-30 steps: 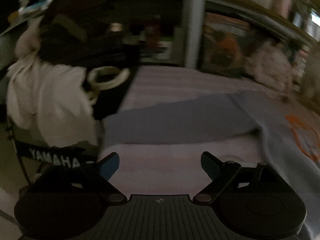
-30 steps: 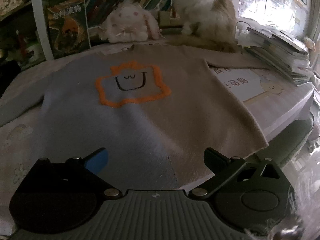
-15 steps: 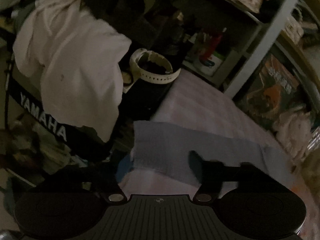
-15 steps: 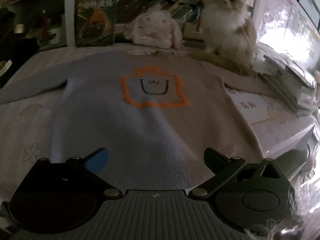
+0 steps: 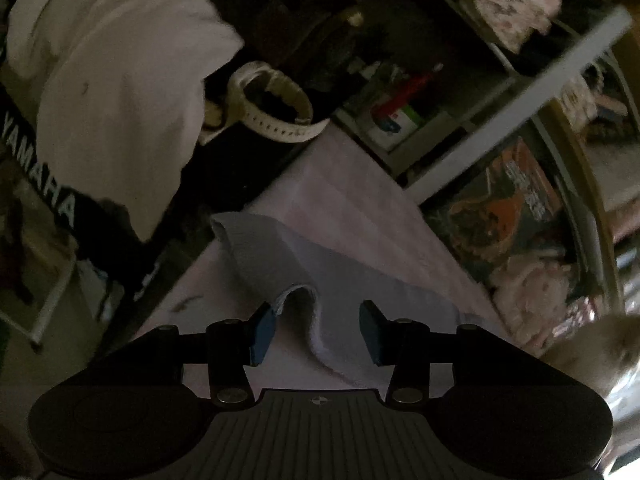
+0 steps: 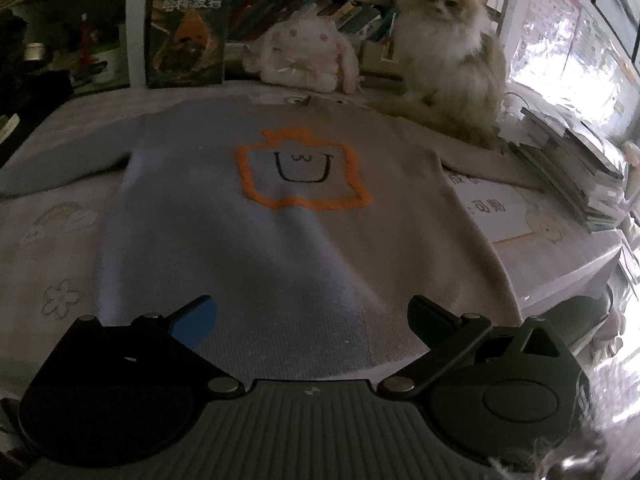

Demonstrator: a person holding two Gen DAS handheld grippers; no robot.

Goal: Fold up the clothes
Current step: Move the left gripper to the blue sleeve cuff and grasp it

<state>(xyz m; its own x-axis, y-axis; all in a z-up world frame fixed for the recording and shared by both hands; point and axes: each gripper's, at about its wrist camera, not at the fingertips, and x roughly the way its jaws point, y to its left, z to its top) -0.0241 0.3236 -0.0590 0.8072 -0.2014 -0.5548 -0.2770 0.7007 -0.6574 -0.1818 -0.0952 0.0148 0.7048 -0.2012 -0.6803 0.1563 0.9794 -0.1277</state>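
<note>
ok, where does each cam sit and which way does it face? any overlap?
Left wrist: on the left hand-held gripper, aimed down at the sleeve end at the table edge, shelves beyond; its jaws are closing around a raised fold of sleeve.
Right wrist: on the right hand-held gripper, facing across the sweater toward the cat and plush rabbit; jaws open over the hem.
Shared: same sweater, table and book.
</note>
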